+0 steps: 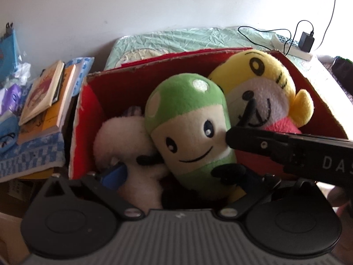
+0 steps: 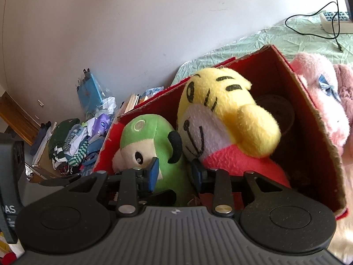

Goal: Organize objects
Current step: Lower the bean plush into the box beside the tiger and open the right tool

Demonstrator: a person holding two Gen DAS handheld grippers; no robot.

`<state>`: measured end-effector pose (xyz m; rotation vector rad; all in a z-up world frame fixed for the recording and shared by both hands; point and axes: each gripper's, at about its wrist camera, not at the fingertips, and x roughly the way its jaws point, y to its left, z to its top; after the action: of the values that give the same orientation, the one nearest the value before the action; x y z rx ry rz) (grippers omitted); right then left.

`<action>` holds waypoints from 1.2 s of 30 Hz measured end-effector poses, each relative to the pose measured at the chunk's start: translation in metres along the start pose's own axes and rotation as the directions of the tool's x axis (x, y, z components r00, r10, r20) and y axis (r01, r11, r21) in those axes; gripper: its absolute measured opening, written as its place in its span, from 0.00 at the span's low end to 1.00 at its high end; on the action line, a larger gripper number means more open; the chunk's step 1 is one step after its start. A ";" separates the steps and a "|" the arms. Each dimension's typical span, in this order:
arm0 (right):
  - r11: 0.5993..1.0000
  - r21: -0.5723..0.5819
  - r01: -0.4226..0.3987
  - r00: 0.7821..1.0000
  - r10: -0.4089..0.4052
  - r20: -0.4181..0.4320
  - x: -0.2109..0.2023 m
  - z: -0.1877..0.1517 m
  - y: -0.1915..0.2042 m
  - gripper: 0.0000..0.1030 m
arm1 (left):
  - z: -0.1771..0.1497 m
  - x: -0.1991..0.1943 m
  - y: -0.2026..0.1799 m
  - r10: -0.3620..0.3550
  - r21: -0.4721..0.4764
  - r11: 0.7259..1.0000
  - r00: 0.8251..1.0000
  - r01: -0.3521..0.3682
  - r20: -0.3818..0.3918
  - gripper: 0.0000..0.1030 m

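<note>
Green mushroom plush (image 1: 187,130) lying tilted inside the red cardboard box (image 1: 88,119), between a white plush (image 1: 119,141) and a yellow tiger plush (image 1: 262,92). Right gripper (image 2: 174,172), blue pads parted, straddles the mushroom's lower body without visibly clamping it. Left gripper (image 1: 183,176) spread wide at the box's near edge, holding nothing. A pink plush (image 2: 320,101) rests outside the box; stacked books (image 1: 48,97) lie beside the opposite wall.

Red cardboard box (image 1: 88,119), green white-spotted mushroom plush (image 1: 187,119) with cream face, yellow black-striped tiger plush (image 2: 222,114) in pinkish red, white fluffy plush (image 1: 123,141), pink plush (image 2: 322,101), pale green sheet (image 1: 187,39), blue-and-white checked cloth (image 1: 33,154).
</note>
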<state>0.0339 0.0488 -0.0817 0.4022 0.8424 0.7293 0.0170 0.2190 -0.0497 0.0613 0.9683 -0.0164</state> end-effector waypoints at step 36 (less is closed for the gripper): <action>0.997 -0.077 -0.015 0.999 0.018 0.045 -0.051 -0.020 0.024 0.39 | -0.025 -0.067 -0.008 0.135 -0.043 0.990 0.988 -0.132 0.074 0.99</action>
<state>-0.0144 0.0295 -0.0528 0.3563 0.7665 0.7624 -0.0419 0.2114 -0.0090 0.0897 0.8861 0.1221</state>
